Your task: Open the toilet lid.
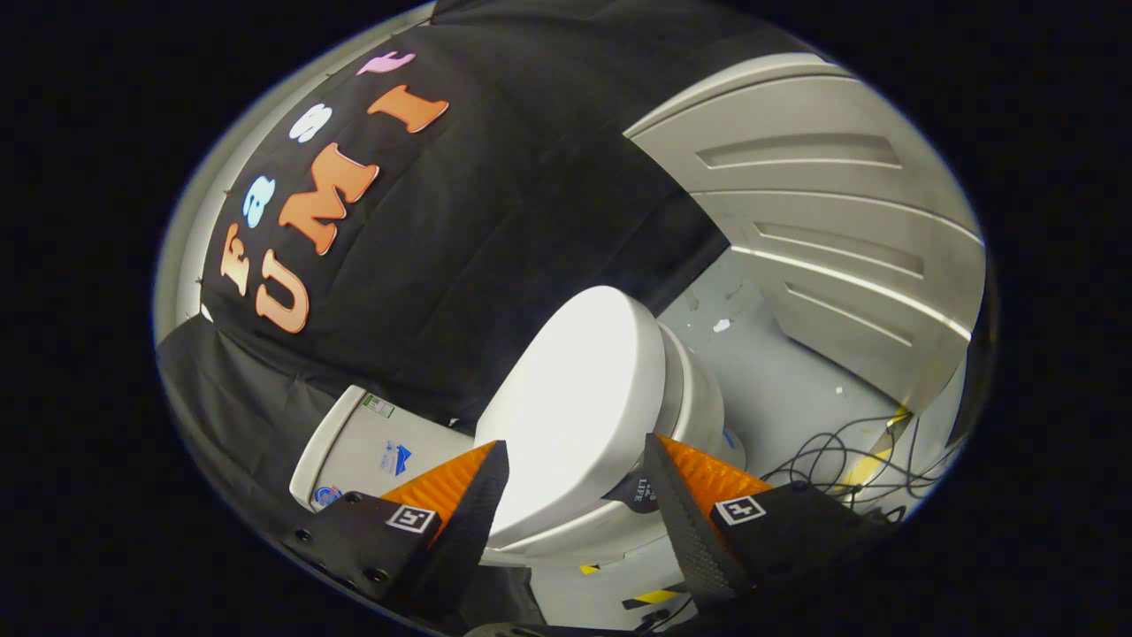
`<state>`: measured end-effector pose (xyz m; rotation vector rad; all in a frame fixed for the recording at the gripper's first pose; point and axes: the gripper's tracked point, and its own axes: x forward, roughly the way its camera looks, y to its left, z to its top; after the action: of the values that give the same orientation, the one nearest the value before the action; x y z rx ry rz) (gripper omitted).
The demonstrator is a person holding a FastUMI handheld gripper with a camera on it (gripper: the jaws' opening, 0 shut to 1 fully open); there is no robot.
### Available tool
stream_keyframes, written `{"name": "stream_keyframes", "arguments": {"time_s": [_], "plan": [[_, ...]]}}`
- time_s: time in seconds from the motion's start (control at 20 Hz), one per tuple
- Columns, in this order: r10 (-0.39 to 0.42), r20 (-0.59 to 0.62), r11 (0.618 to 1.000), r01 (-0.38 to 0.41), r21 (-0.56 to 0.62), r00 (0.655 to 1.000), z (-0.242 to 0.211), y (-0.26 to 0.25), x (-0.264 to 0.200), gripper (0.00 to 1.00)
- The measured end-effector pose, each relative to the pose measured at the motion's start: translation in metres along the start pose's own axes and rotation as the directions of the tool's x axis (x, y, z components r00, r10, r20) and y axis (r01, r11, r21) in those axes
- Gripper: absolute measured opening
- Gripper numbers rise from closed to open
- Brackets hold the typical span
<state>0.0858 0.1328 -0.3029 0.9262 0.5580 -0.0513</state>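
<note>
A hand-held gripper [575, 482] is pointing toward a white toilet, seen at a strong sideways tilt. Its two fingers are standing wide apart and are gripping nothing. The toilet lid [579, 398], smooth and glossy, is lying closed on the bowl [699, 402], and its front edge is sitting between and just ahead of the fingertips. The fisheye bend is making depth hard to judge, so it is unclear whether either finger is touching the lid; they look just short of it.

To do this step well, the gripper probably needs to slide one finger under the lid's front lip, or pinch that lip between both fingers, then swing upward in an arc about the hinge at the back, toward the tank [354, 447]. The slick plastic could be slipping out of a shallow grip, so a deep bite on the edge seems wise.

The toilet is standing on a pale grey floor [778, 380] with scuffs. Loose black cables [840, 464] are trailing beside the bowl. Pale panelled walls [822, 203] and black cloth are enclosing the booth.
</note>
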Motion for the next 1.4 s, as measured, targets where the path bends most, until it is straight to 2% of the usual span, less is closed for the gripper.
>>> {"name": "stream_keyframes", "arguments": {"time_s": [0.1,0.2,0.4,0.55,0.8,0.95,1.05,1.2,1.35,1.4], "plan": [[-0.007,-0.018,1.0,0.008,0.029,1.0,-0.005,-0.007,0.002,0.99],[-0.019,-0.059,0.994,0.025,0.111,0.998,-0.015,-0.019,0.01,0.99],[-0.012,-0.084,0.953,0.036,0.3,0.996,-0.02,-0.039,0.011,0.98],[-0.018,-0.114,0.949,0.053,0.31,0.993,-0.031,-0.044,0.018,0.98],[-0.054,-0.228,0.949,0.122,0.292,0.972,-0.059,-0.049,0.039,0.96],[-0.056,-0.22,0.941,0.124,0.314,0.974,-0.056,-0.05,0.038,0.68],[-0.037,-0.22,0.94,0.108,0.323,0.975,-0.055,-0.047,0.036,0.68],[-0.039,-0.224,0.939,0.113,0.324,0.974,-0.056,-0.047,0.038,0.56],[-0.036,-0.233,0.937,0.114,0.331,0.972,-0.057,-0.045,0.039,0.56],[-0.077,-0.224,0.937,0.147,0.317,0.971,-0.058,-0.055,0.046,0.56]]}}
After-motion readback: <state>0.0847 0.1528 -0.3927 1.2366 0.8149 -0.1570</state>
